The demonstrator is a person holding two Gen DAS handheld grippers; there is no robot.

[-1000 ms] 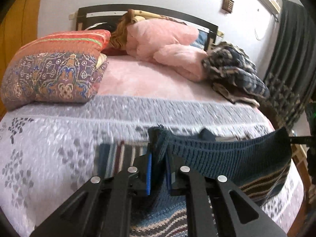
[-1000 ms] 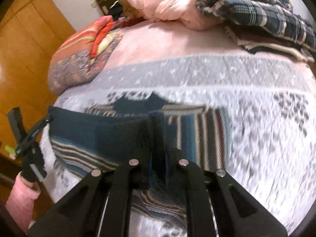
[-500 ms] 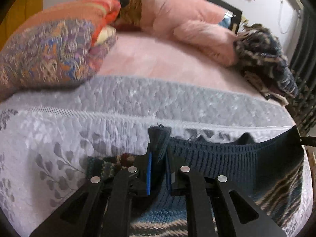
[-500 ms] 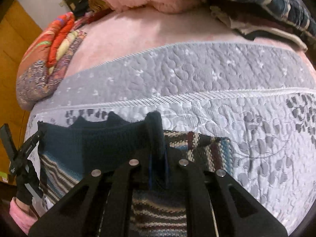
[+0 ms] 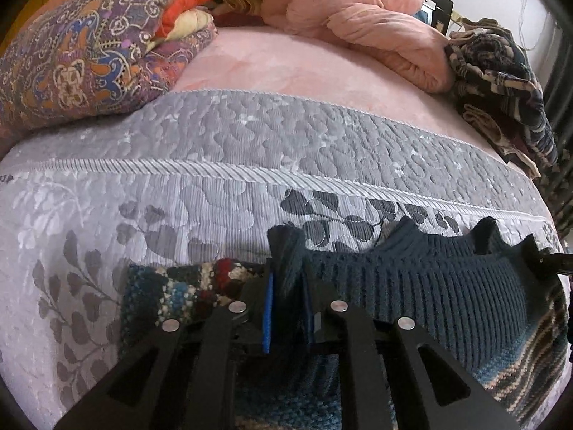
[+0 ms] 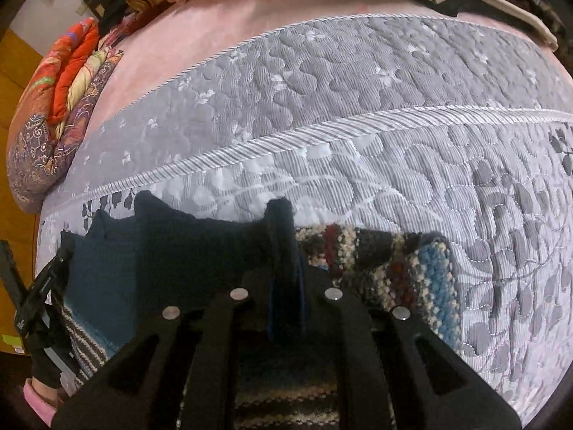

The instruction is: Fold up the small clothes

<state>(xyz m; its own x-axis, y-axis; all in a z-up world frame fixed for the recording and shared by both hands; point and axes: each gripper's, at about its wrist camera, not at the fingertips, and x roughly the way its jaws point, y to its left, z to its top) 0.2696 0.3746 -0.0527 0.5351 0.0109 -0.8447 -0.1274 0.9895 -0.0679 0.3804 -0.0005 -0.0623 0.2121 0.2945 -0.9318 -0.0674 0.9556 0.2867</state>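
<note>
A small knitted sweater, dark blue ribbed at the hem with multicoloured stripes, lies stretched across the grey quilt. My left gripper is shut on the hem's left corner, and a striped fold lies beside it. In the right wrist view my right gripper is shut on the hem's other corner, with the sweater running left and a striped fold at the right. The left gripper shows at that view's left edge; the right gripper's tip shows in the left wrist view.
Beyond the quilt the bed has a pink sheet. A patterned pillow lies at the back left, a pink blanket at the back, plaid clothes at the right. A pink sleeve shows low left.
Both grippers have carried the dark hem forward over the sweater and lowered toward the quilt. The striped body is now folded under, showing only beside each gripper.
</note>
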